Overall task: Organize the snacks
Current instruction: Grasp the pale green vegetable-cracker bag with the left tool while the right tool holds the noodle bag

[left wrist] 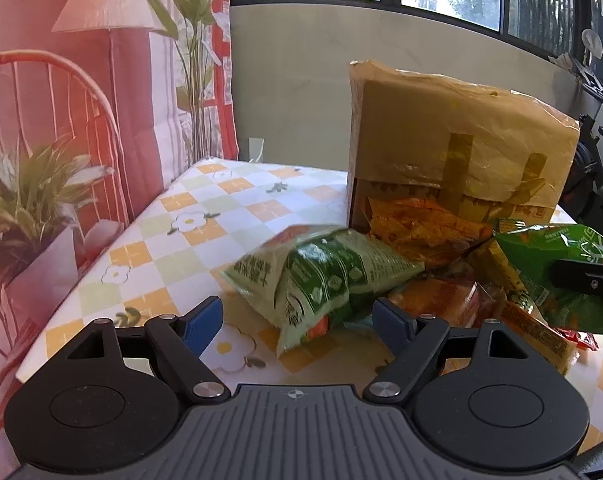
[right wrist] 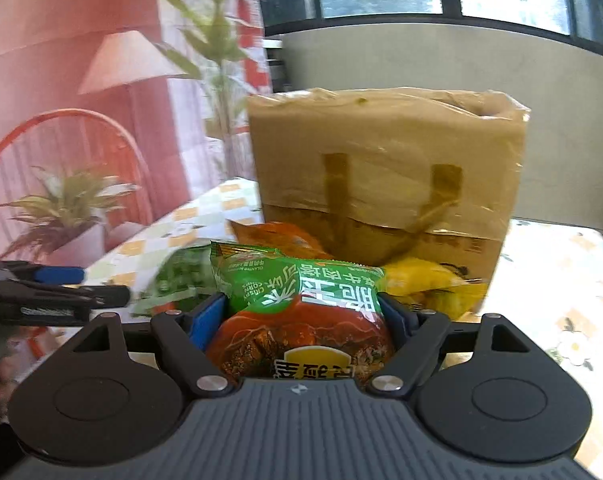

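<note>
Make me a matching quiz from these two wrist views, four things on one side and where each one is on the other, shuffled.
Things:
1. green and red snack bag
2. pale green snack bag
3. cardboard box
4. orange snack bags

Places:
A. standing upright behind the pile
B. between the right gripper pads
C. spilling from the box's open bottom
D. just ahead of the open left gripper

Pairs: 1-B, 2-D, 3-A, 4-C

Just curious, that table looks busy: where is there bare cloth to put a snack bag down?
Free: checkered tablecloth between the printed backdrop and the cardboard box, and right of the box. Crowded: the snack packets piled before the box.
</note>
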A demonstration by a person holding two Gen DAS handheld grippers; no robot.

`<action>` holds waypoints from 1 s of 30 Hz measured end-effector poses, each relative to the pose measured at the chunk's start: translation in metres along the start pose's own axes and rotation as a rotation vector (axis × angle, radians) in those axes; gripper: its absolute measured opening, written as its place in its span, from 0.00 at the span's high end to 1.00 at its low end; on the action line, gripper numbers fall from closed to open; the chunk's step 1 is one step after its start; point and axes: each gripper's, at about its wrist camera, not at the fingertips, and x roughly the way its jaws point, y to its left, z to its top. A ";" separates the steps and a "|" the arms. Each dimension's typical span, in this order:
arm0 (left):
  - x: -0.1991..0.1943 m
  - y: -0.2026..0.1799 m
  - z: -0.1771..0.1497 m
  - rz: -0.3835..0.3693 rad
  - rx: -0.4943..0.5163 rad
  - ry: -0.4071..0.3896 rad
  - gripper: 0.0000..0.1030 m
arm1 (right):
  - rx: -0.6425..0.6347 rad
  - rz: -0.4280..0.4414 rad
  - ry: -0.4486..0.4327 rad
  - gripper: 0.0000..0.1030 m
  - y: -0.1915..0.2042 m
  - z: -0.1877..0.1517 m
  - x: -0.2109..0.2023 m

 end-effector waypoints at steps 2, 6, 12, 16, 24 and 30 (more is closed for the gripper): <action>0.003 0.000 0.006 -0.004 0.025 -0.026 0.18 | 0.002 -0.009 -0.013 0.22 -0.003 0.001 0.002; 0.022 0.005 0.027 -0.038 0.057 -0.073 0.18 | 0.010 -0.028 -0.035 0.22 -0.006 0.002 0.004; 0.087 0.022 0.060 -0.179 -0.010 0.010 0.27 | 0.042 -0.040 -0.022 0.22 -0.014 0.001 0.007; 0.120 0.019 0.065 -0.257 0.055 0.054 0.27 | 0.053 -0.043 -0.020 0.22 -0.019 0.001 0.008; 0.161 0.045 0.053 -0.355 -0.064 0.141 0.18 | 0.069 -0.038 -0.006 0.22 -0.022 0.001 0.009; 0.152 0.053 0.043 -0.330 -0.007 0.117 0.19 | 0.077 -0.032 -0.001 0.22 -0.022 0.003 0.013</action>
